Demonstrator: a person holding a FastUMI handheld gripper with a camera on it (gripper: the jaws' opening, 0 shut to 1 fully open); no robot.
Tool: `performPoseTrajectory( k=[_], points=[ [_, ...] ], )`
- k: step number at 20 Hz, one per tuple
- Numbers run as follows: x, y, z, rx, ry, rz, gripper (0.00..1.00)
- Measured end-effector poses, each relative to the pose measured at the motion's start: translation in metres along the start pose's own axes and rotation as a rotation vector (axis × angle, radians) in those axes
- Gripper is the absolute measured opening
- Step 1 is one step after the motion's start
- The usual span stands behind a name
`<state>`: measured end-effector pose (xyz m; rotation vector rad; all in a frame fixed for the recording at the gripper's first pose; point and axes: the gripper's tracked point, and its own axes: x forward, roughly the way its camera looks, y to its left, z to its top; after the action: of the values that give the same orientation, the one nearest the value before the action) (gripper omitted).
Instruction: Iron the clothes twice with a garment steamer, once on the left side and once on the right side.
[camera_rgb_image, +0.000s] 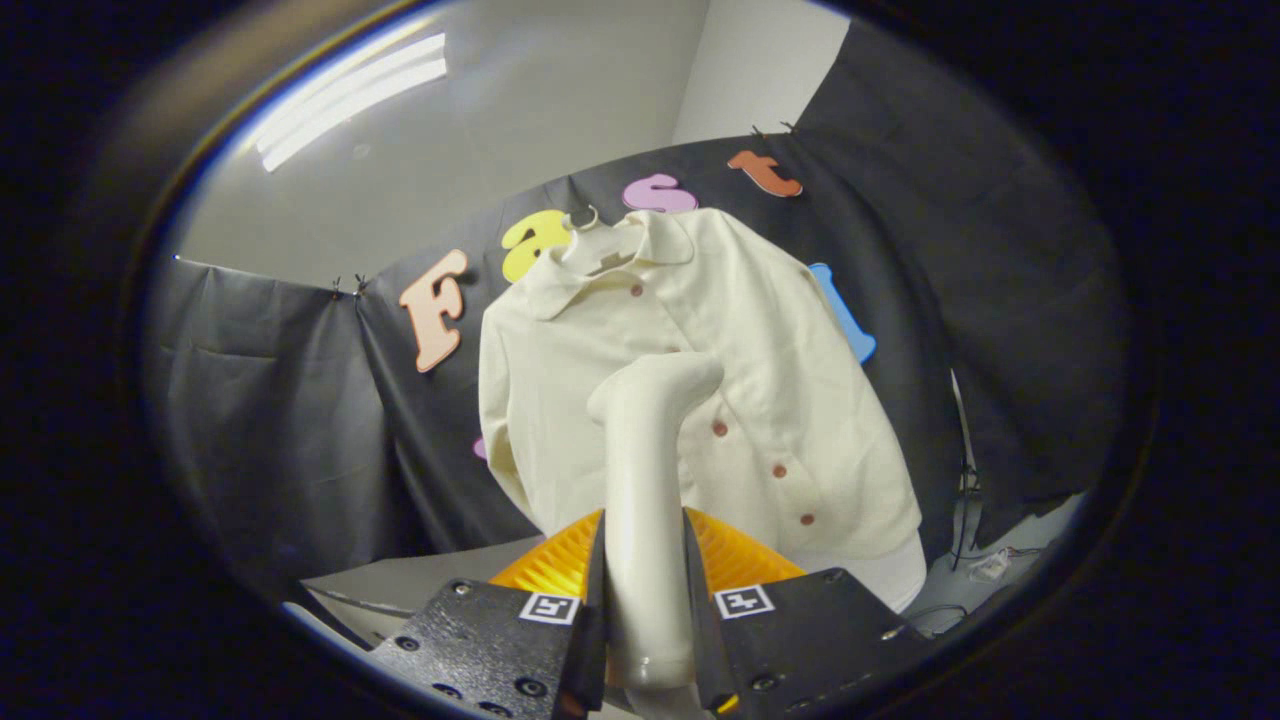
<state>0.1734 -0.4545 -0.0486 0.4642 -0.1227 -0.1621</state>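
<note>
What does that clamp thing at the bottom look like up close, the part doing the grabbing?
The gripper is a two-part clamp. Each side has a flat, dark, rough-textured body plate with small screws in it and a little square black-and-white marker near its inner corner. Ahead of the plates sit ribbed, wedge-shaped sections leading to the jaws. No cables on it are visible.

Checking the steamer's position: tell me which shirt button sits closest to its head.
The button just beside the steamer head, mid-placket on the shirt. Others sit higher or lower. Gripper clamps the handle.
</note>
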Motion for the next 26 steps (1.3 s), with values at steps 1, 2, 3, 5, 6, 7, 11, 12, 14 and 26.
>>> performPoseTrajectory(
  k=[1,2,3,5,6,7,11,12,14,26],
  points=[
    [0.008,-0.005,0.011,-0.002,-0.013,-0.009,0.35],
    [0.018,-0.009,0.022,-0.005,-0.027,-0.016,0.35],
    [0.026,-0.013,0.029,-0.012,-0.03,-0.02,0.35],
    [0.042,-0.017,0.048,-0.018,-0.06,-0.026,0.35],
    [0.05,-0.018,0.056,-0.02,-0.078,-0.027,0.34],
    [0.058,-0.019,0.062,-0.021,-0.091,-0.028,0.34],
    [0.09,-0.028,0.081,0.004,-0.125,-0.033,0.34],
    [0.097,-0.032,0.084,0.02,-0.132,-0.034,0.34],
    [0.107,-0.042,0.085,0.05,-0.146,-0.041,0.35],
    [0.104,-0.094,0.015,0.118,-0.055,-0.069,0.35]
  ],
)
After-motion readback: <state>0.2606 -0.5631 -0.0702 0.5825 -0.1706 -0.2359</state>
